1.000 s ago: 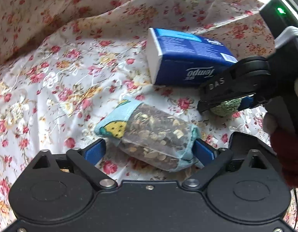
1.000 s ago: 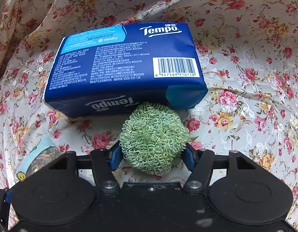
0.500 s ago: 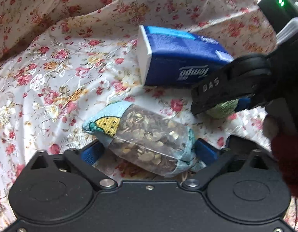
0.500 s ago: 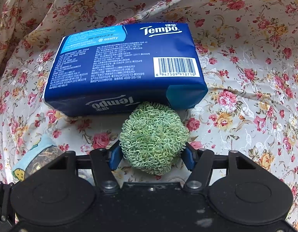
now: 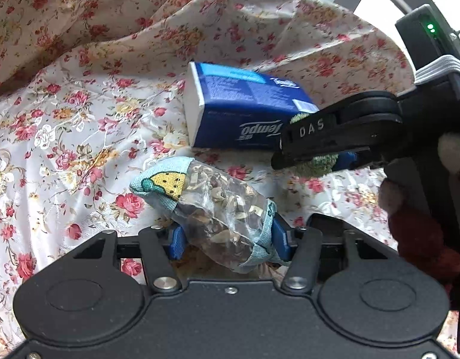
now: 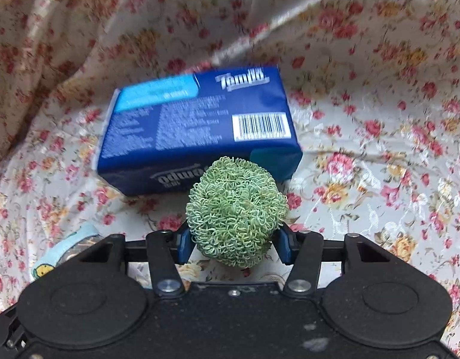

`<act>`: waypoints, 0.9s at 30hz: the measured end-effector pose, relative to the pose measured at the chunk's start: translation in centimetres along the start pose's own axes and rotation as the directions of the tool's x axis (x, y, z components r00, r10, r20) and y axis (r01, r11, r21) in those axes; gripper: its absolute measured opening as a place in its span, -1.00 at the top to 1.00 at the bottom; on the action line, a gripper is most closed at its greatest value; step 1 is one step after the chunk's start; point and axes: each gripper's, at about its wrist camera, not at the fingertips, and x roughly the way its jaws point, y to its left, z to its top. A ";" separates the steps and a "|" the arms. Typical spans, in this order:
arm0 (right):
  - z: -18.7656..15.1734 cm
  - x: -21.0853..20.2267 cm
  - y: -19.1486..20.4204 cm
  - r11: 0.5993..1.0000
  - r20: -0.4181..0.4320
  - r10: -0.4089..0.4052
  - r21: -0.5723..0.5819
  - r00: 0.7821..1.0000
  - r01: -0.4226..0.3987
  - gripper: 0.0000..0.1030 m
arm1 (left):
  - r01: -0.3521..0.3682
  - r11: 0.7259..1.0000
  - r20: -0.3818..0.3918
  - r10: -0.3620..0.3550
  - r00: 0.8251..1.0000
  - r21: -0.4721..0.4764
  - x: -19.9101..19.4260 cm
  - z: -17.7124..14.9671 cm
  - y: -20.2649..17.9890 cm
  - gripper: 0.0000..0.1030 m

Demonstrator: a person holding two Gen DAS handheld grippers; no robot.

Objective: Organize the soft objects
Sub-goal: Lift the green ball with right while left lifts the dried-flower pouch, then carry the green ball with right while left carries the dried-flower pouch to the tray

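Observation:
My left gripper (image 5: 228, 239) is shut on a clear sachet (image 5: 218, 209) of dried bits with light blue cloth ends, held above the floral cloth. My right gripper (image 6: 234, 243) is shut on a green curly scrubber ball (image 6: 237, 209), lifted just in front of a blue Tempo tissue pack (image 6: 197, 131). In the left wrist view the tissue pack (image 5: 244, 110) lies beyond the sachet, and the right gripper (image 5: 325, 161) with the ball (image 5: 321, 163) is at the right. The sachet's end (image 6: 62, 251) shows at lower left of the right wrist view.
A floral cloth (image 5: 80, 125) covers the whole surface and rises in folds at the back (image 6: 140, 24). A gloved hand in dark red (image 5: 421, 239) holds the right gripper's handle.
Both grippers have risen and pulled back from the tissue pack, each carrying its object. The left jaws have closed in tighter on the sachet, which now hangs off the cloth.

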 end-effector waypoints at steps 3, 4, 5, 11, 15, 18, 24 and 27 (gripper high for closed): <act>-0.3 -2.0 0.1 1.000 0.038 0.014 0.000 0.999 -0.014 -0.02 | 0.026 1.000 -0.002 -0.026 1.000 0.012 -0.9 -0.4 0.0 -0.04; -0.4 -2.7 0.1 1.000 0.049 0.020 0.000 0.999 -0.020 -0.02 | 0.033 0.999 -0.004 -0.033 0.999 0.017 -1.0 -0.6 0.0 -0.04; -0.6 -3.3 0.0 1.000 0.057 0.030 -0.002 0.998 -0.030 -0.02 | 0.036 0.999 -0.005 -0.036 0.999 0.020 -1.2 -0.8 0.0 -0.04; -2.2 -6.2 -0.8 0.998 0.080 0.056 0.008 0.995 -0.057 -0.02 | 0.009 0.999 0.002 -0.009 1.000 0.051 -1.7 -1.7 -0.2 -0.04; -3.7 -7.9 -2.4 0.997 0.098 0.069 0.032 0.993 -0.073 -0.02 | 0.010 0.998 0.006 -0.011 1.000 0.057 -2.1 -2.2 -0.1 -0.04; -5.1 -9.3 -3.4 0.996 0.114 0.077 0.046 0.991 -0.082 -0.02 | 0.013 0.998 0.017 -0.014 1.000 0.069 -2.6 -2.6 -0.2 -0.04; -8.3 -12.3 -6.1 0.992 0.151 0.084 0.078 0.985 -0.096 -0.02 | 0.017 0.995 0.043 -0.021 0.999 0.095 -3.4 -3.6 -0.6 -0.04; -10.2 -13.5 -7.4 0.989 0.161 0.094 0.097 0.982 -0.111 -0.02 | 0.015 0.994 0.049 -0.021 0.999 0.105 -3.9 -4.1 -0.9 -0.04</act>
